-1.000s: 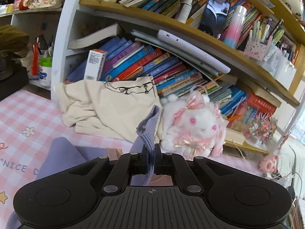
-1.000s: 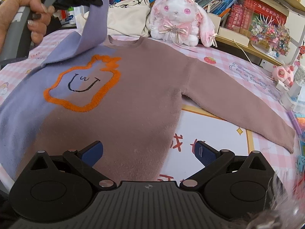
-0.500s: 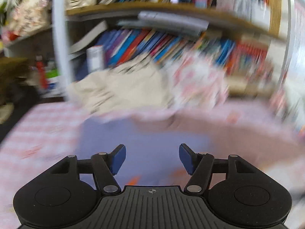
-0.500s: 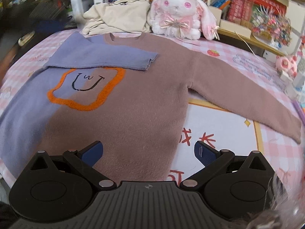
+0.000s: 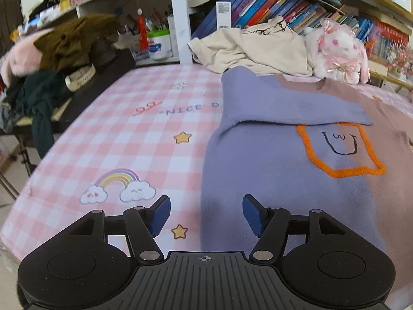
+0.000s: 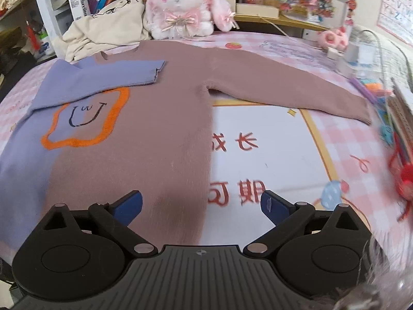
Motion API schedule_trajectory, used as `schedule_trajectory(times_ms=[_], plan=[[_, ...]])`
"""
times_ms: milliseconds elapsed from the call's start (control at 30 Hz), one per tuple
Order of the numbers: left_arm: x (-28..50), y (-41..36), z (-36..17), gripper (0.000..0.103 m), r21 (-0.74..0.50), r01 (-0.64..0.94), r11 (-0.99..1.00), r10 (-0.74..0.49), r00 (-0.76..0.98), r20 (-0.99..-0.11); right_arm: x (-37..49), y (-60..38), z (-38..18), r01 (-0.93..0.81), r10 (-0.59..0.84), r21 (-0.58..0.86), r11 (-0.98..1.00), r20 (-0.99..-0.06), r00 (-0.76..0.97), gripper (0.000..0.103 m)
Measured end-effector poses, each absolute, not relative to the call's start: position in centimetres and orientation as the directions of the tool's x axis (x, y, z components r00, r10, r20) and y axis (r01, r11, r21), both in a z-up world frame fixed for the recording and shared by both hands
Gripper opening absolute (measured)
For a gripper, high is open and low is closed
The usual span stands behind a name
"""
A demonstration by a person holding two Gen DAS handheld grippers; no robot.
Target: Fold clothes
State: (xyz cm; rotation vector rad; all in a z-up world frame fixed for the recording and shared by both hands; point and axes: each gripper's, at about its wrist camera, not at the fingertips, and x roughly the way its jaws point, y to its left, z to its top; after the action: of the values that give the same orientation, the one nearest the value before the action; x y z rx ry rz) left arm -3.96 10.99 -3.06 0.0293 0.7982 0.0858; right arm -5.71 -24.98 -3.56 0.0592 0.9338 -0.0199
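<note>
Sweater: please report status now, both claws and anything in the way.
Left claw open, empty. Right claw open, empty. Sweater flat; purple sleeve folded across chest, brown sleeve spread out. Nothing on it.

A purple-and-mauve sweater lies flat, its purple sleeve folded across the chest, mauve sleeve outstretched.

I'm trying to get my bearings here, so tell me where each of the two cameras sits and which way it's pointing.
Left wrist: on the left gripper, above the sweater's purple side, facing the bookshelf; only its own open fingers show.
Right wrist: on the right gripper, above the sweater's hem, facing the brown sleeve spread out; only its open fingers show.
Shared: sweater, folded purple sleeve, plush rabbit, cream garment.
</note>
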Motion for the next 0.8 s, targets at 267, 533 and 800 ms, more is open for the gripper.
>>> schedule_trajectory(times_ms=[267,533,800], plan=[[-4.0,12.2,-3.9,0.060,0.033,-0.012,0.999,0.032,0.678,-0.734,-7.9,-24.8,-3.8,0.137,-0.037,0.053,0.989,-0.814,0.580,0.073],[-3.7,13.3,-4.7,0.035,-0.051,-0.012,0.999,-0.031,0.645,-0.764,-8.5,-24.7,-4.6,0.171,-0.017,0.095,0.981,-0.829,0.558,0.041],[-2.8,13.3,-4.7,0.008,-0.090,0.010,0.996,-0.075,0.652,-0.755,-8.1,-23.6,-4.5,0.103,0.057,0.138,0.985,-0.823,0.565,0.011]])
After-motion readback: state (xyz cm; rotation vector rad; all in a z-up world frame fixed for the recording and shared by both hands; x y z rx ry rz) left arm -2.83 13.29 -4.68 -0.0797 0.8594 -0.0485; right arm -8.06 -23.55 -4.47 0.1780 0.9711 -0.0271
